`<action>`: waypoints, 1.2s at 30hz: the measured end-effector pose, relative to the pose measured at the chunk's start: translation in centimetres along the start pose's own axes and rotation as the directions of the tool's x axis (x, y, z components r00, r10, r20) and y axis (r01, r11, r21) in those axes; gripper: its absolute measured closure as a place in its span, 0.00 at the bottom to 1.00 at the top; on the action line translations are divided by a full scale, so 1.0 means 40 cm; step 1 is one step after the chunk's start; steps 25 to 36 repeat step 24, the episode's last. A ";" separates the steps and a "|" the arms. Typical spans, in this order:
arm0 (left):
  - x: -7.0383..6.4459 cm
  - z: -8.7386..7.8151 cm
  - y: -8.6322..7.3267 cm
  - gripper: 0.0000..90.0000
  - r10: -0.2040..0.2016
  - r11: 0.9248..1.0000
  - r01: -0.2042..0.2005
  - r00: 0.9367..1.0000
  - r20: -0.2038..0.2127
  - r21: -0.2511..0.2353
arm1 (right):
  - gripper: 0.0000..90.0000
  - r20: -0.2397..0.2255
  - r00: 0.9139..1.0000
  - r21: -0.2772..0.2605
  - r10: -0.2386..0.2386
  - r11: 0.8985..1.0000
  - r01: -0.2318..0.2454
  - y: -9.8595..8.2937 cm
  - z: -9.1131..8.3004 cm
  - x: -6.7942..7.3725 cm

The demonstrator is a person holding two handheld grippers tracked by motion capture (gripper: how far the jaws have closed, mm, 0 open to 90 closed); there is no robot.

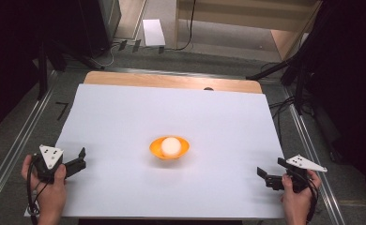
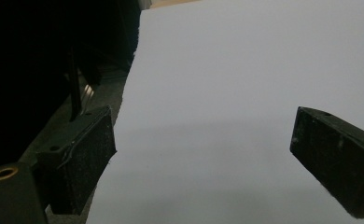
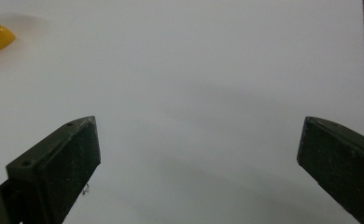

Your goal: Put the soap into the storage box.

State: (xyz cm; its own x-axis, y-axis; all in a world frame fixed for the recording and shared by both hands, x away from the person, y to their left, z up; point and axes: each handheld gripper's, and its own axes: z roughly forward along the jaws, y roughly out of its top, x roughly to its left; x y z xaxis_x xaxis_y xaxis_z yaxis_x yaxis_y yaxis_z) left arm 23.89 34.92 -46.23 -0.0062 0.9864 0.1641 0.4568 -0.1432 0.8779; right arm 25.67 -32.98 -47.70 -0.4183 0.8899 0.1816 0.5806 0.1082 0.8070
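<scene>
Sitting near the middle of the white sheet (image 1: 125, 117) that covers the table (image 1: 171, 80), an orange bowl (image 1: 169, 148) holds a white ball (image 1: 171, 146). The left gripper (image 1: 80, 161) rests well to the bowl's left at the sheet's edge, its fingers (image 2: 77, 158) released and spread wide over bare sheet. The right gripper (image 1: 264, 176) sits well to the bowl's right, nearer the person, its fingers (image 3: 59, 172) likewise released, with the bowl's yellow-orange rim at the upper left corner of its own view.

We are seeing black grippers, left gripper (image 1: 79, 161) and right gripper (image 1: 266, 176), each carrying a grey three-cornered plate and trailing black cable.
</scene>
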 end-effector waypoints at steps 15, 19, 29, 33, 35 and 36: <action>0.003 0.000 0.000 0.08 -0.007 1.000 0.007 1.000 0.005 0.004 | 0.00 0.024 0.994 -0.171 0.103 0.980 -0.098 -0.086 -0.129 -0.055; 0.003 -0.001 0.000 0.08 -0.008 1.000 0.008 1.000 0.005 0.004 | 0.00 0.023 0.993 -0.164 0.116 0.980 -0.111 -0.103 -0.131 -0.058; 0.003 0.000 0.000 0.08 -0.007 1.000 0.007 1.000 0.004 0.005 | 0.00 0.016 0.992 -0.165 0.122 0.979 -0.117 -0.095 -0.129 -0.052; 0.003 0.000 0.000 0.08 -0.007 1.000 0.007 1.000 0.004 0.005 | 0.00 0.016 0.992 -0.165 0.122 0.979 -0.117 -0.095 -0.129 -0.052; 0.003 0.000 0.000 0.08 -0.007 1.000 0.007 1.000 0.004 0.005 | 0.00 0.016 0.992 -0.165 0.122 0.979 -0.117 -0.095 -0.129 -0.052; 0.003 0.000 0.000 0.08 -0.007 1.000 0.007 1.000 0.004 0.005 | 0.00 0.016 0.992 -0.165 0.122 0.979 -0.117 -0.095 -0.129 -0.052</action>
